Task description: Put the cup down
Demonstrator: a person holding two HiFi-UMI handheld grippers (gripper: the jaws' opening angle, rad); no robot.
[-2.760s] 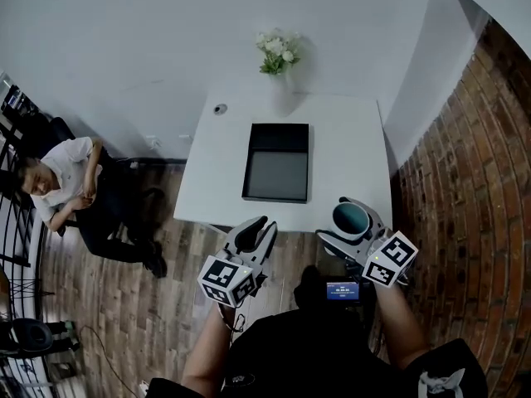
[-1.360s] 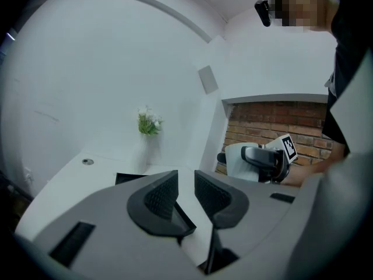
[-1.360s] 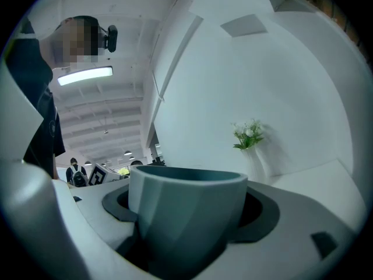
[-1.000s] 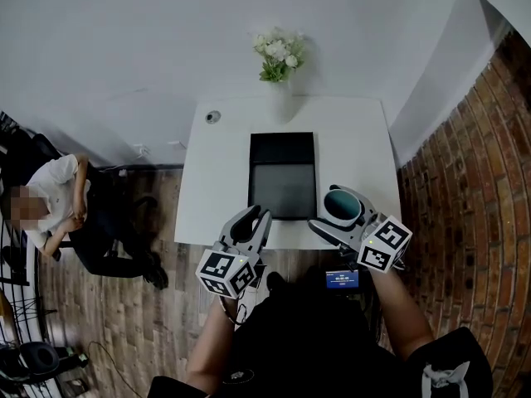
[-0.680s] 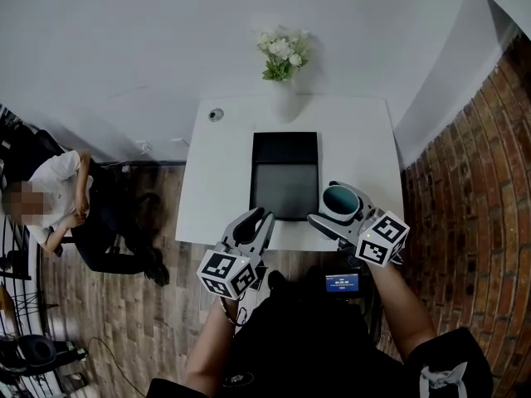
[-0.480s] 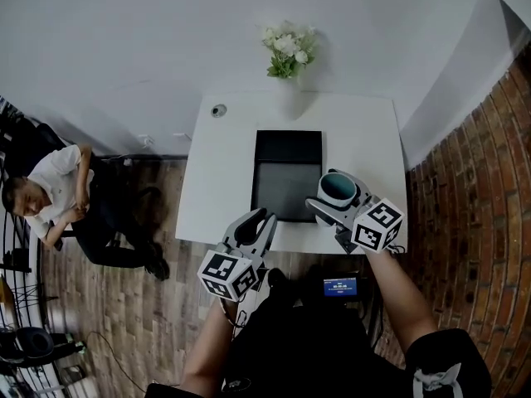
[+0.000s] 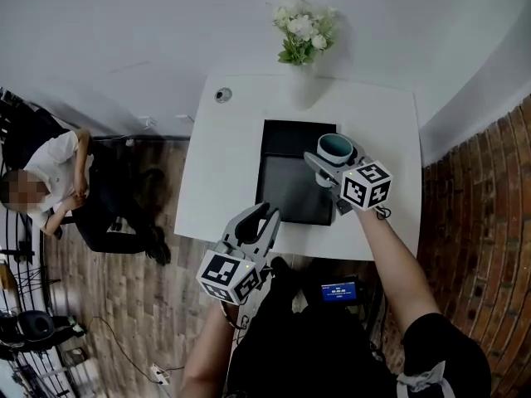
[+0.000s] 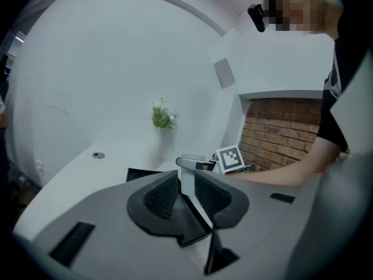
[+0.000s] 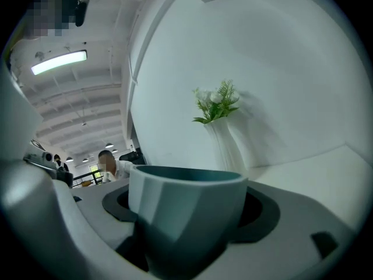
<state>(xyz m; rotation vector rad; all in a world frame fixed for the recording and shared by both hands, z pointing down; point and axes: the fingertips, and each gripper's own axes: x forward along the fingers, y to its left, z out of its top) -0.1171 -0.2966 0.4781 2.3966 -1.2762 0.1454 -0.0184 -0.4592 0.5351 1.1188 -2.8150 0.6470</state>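
Right gripper (image 7: 333,156) is well in over the worktop (image 7: 220,172) now. 2.8 s ago it hung off the near edge w/ the cup (image 7: 337,144). Since then it's pushed fwd to just right of centre, over the far right corner of the black tray (image 7: 286,193). Its fingers (image 9: 263,212) are pinching the teal cup by its sides, upright, mouth up. My read: the carry's abt done, and lowering + release are what's left. Left gripper (image 7: 267,212) hasn't budged. It's off the near edge, fingers pressed together, nothing btw them.

Hard bits:
- **Cup's base:** head view looks down into the mouth and right gripper view crops the bottom. So can't tell if it's touching the tray or in the air.
- **Left gripper view:** that gripper's own fingers block the cup. Only the other gripper's marker cube (image 8: 231,158) and a bit of its body peek past them.

Vase of flowers (image 7: 304,36) sits at the far edge, well apart from the cup.
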